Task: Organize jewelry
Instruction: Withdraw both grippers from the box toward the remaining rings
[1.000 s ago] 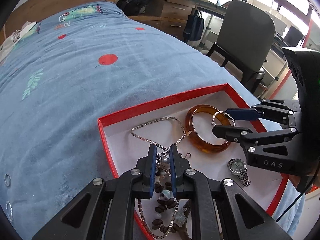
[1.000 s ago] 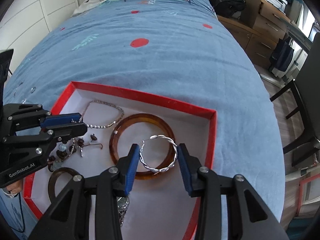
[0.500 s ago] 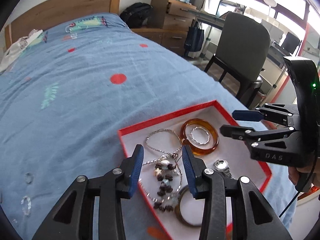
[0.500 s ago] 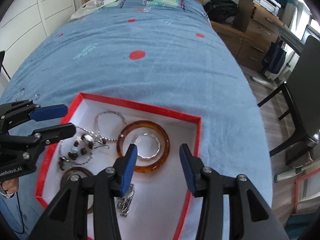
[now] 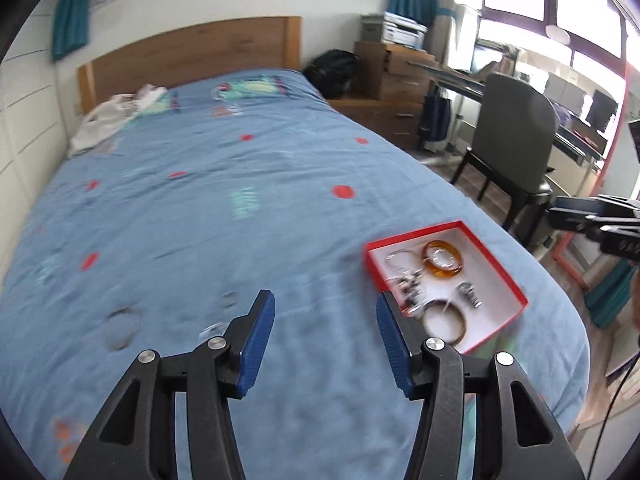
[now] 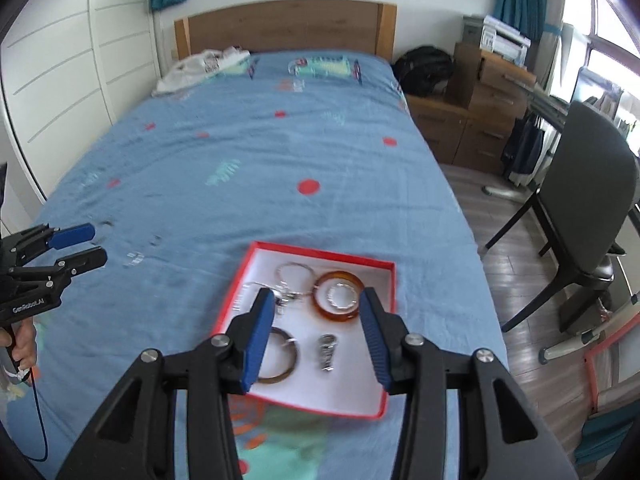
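Note:
A red-rimmed white box point(image 6: 384, 266) lies on the blue bed; it also shows in the left wrist view point(image 5: 500, 268). In it are an amber bangle point(image 6: 320, 304) with a silver ring point(image 6: 340, 294) inside it, a chain necklace point(image 6: 294, 270), a beaded string point(image 5: 410, 284), a brown bangle point(image 6: 280, 354) and a watch point(image 6: 327, 350). My right gripper point(image 6: 318, 334) is open and empty, high above the box. My left gripper point(image 5: 326, 338) is open and empty, above the bedspread left of the box. Loose small jewelry point(image 5: 120, 326) lies on the bedspread.
A dark chair point(image 6: 580, 208) stands right of the bed, with drawers point(image 6: 476, 120) and a black bag point(image 6: 424, 66) behind it. White clothing point(image 6: 200, 66) lies by the wooden headboard point(image 6: 280, 28). White wardrobe doors point(image 6: 60, 80) stand on the left.
Both grippers let go of their jewelry in the box, opened, and pulled up and back. The left gripper swung left off the box. The silver ring now lies inside the amber bangle.

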`<state>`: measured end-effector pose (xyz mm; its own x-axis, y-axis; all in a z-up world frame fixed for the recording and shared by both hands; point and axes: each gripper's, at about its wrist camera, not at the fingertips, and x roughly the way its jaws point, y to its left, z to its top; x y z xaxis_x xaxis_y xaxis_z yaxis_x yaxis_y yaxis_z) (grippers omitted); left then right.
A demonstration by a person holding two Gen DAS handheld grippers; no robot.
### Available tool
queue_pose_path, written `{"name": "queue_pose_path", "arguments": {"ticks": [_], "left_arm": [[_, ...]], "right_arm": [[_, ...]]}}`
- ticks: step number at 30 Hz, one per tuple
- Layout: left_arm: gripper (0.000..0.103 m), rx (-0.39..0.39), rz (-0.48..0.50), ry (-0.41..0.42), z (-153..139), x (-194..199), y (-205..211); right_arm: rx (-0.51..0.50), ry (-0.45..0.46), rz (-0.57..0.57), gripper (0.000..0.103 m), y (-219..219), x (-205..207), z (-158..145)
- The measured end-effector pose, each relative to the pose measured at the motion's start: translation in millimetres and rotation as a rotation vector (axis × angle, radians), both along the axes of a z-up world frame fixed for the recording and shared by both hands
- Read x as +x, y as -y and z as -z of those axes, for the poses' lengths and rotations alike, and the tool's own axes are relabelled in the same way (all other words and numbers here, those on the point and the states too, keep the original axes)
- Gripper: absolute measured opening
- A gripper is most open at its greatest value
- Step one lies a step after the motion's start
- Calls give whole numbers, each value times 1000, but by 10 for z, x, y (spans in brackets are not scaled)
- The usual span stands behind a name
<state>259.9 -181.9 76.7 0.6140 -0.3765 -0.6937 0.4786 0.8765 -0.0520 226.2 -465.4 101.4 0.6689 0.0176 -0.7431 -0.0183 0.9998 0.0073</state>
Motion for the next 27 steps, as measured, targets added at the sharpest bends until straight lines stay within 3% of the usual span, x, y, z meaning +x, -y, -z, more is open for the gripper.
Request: {"name": "queue_pose_path", "arguments": {"ticks": [8, 12, 19, 27], "left_arm": [[62, 19, -135, 63, -219, -415, -1064], [71, 31, -186, 89, -215, -525, -1461], [72, 5, -254, 57, 13, -473, -1922], [76, 35, -239, -5, 589, -235, -1927]], "right_arm": [[18, 73, -29, 44, -575, -425, -427], [31, 95, -53, 53, -861, -507, -498], [47, 81, -84, 54, -1282, -450, -311], [65, 31, -126, 56, -1641, -118, 217]]}}
